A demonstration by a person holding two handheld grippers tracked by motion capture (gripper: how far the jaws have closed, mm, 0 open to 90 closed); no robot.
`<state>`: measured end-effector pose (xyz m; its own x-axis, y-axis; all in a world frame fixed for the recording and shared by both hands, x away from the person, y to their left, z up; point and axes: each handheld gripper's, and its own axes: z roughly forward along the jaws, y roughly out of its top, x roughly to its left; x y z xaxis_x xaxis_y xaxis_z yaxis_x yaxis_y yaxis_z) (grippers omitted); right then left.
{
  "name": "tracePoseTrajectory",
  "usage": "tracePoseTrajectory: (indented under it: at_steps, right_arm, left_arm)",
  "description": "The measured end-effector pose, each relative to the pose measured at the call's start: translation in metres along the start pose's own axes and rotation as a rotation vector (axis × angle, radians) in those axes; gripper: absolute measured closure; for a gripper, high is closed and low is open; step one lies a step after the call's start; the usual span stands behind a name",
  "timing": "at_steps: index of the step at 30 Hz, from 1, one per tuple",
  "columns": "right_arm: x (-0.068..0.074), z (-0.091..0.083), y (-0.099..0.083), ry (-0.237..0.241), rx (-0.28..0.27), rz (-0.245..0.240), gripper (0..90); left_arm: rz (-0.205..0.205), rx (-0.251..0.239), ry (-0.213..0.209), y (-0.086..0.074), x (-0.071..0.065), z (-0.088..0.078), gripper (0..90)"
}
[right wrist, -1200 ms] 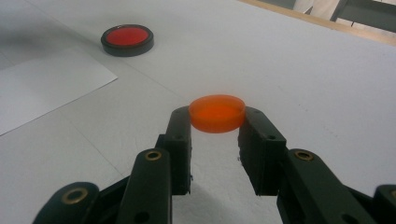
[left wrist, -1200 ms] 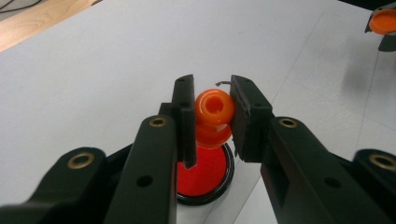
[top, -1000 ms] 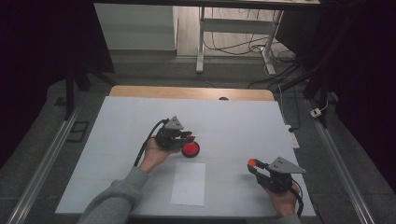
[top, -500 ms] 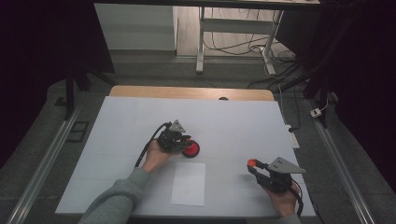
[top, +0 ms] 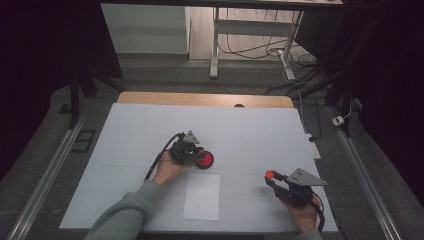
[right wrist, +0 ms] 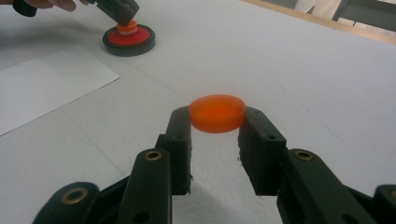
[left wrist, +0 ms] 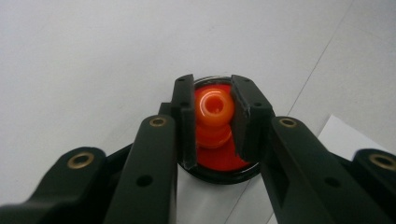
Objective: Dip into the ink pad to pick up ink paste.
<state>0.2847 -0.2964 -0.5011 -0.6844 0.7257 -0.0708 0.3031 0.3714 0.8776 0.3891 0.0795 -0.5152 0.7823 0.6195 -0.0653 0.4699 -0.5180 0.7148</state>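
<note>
Centrally in the high view: left gripper (top: 192,159) clenched on orange knob (left wrist: 214,106) of red disc (top: 204,160), standing on white table (top: 260,135); lower right: right gripper (top: 270,178) grasping orange puck (right wrist: 217,113) by its edges, just above table; bottom centre: paper sheet (top: 202,197), flat.

The left gripper's fingers (left wrist: 184,119) hide the sides of what seems an orange knob (left wrist: 214,105).
</note>
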Motion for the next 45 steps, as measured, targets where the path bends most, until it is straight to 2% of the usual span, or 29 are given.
tracePoseTrajectory:
  at_steps: [17, 24, 45]
  right_arm:
    - [0.0010, 0.0007, -0.0002, -0.003, 0.007, 0.000, 64.7]
    - [0.0016, 0.0007, 0.0000, -0.002, 0.002, 0.000, 64.7]
    - [0.0013, 0.0005, 0.0003, -0.003, -0.001, 0.002, 64.7]
  left_arm:
    - [-0.006, -0.015, 0.005, -0.0034, -0.0009, 0.0008, 73.0]
    - [0.009, -0.009, 0.017, -0.0026, -0.0027, 0.0010, 73.1]
    - [-0.001, -0.015, -0.002, -0.0031, 0.0004, 0.0003, 72.9]
